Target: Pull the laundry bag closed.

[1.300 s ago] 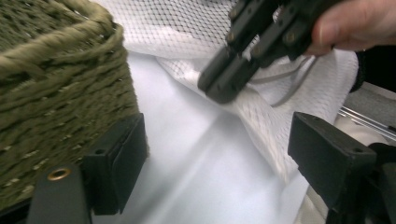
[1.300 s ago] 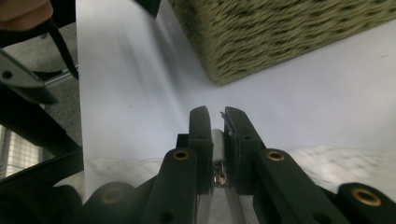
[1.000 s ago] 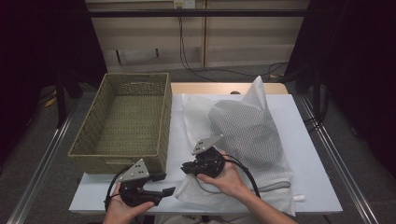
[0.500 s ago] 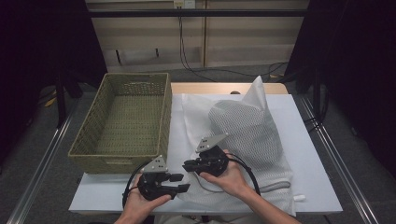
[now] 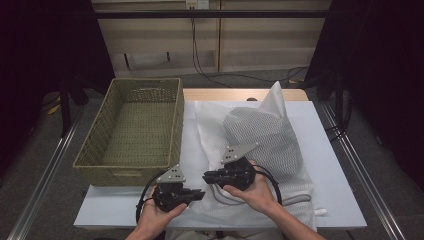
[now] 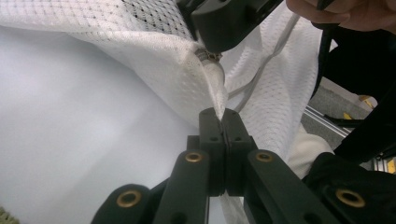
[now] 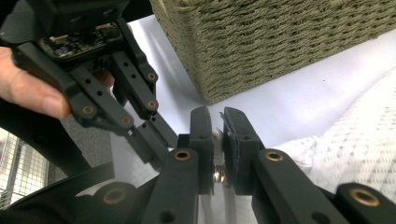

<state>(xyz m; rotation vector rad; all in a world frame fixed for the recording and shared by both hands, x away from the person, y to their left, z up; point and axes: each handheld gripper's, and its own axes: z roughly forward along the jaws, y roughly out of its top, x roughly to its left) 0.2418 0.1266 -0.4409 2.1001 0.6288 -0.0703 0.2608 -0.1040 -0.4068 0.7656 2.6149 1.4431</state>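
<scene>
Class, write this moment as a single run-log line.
left gripper: shut on mesh bag edge | right gripper: shut on bag's zipper pull | basket: empty | stage: opening bag

Your white mesh laundry bag (image 5: 260,145) lies bulging on the table, running from centre toward five o'clock. Its near-left edge is pinched up, with the drawstring (image 5: 295,200) trailing at five o'clock.

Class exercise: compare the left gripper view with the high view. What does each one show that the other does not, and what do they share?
The left gripper view alone shows the left gripper with jaws shut on the edge of the white mesh bag, beside a small metal ring. The high view alone shows the wicker basket, the whole table and the dark bundle inside the bag. Both show the bag and the right gripper.
</scene>
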